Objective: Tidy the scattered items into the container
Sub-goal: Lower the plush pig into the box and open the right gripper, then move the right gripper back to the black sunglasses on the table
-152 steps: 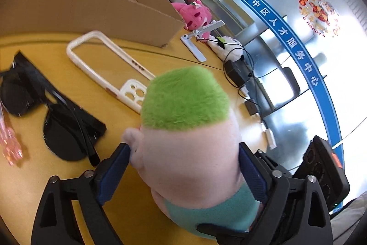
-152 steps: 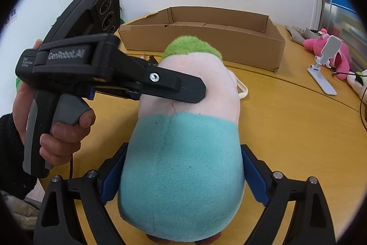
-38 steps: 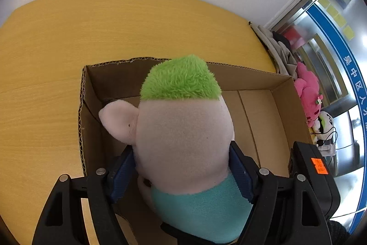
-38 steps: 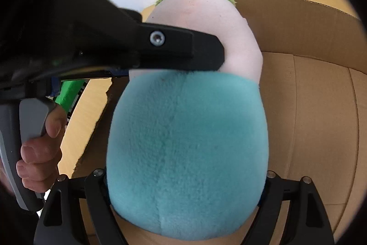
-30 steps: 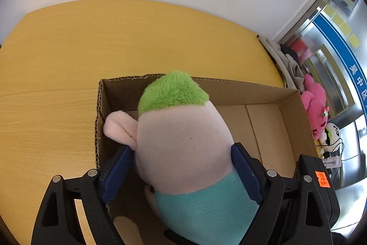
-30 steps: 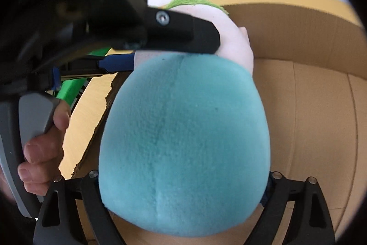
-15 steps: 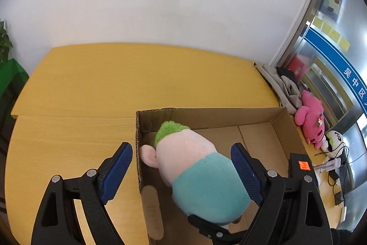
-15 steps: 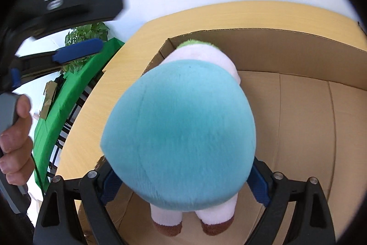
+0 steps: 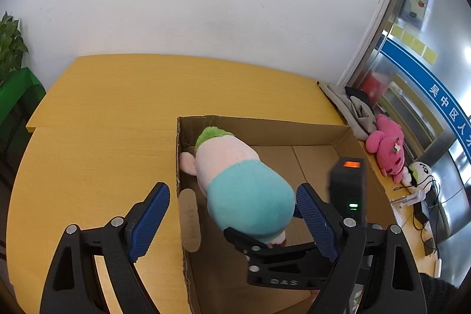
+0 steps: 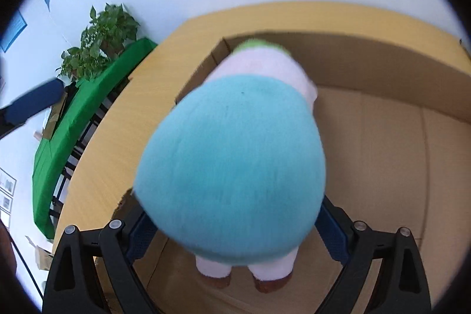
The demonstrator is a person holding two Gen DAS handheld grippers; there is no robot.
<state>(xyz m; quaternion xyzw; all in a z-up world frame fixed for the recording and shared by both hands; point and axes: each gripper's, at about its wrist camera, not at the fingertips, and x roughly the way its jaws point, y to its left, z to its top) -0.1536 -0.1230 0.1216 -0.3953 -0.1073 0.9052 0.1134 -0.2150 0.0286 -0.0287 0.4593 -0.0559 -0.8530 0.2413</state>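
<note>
Left fingers (image 9: 232,215): spread wide, holding nothing, above the box's left end.
Right fingers (image 10: 235,228): clamped on the plush toy's (image 9: 235,181) teal rear.
Plush toy: head-down inside the cardboard box (image 9: 318,164).
Box: on the table (image 9: 97,137).

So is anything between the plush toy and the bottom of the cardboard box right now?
Nothing visible. The plush toy is already inside the cardboard box, head down at its left end. The right gripper holds its teal body, and the box floor beside it looks bare. The left gripper is open, off the toy.
</note>
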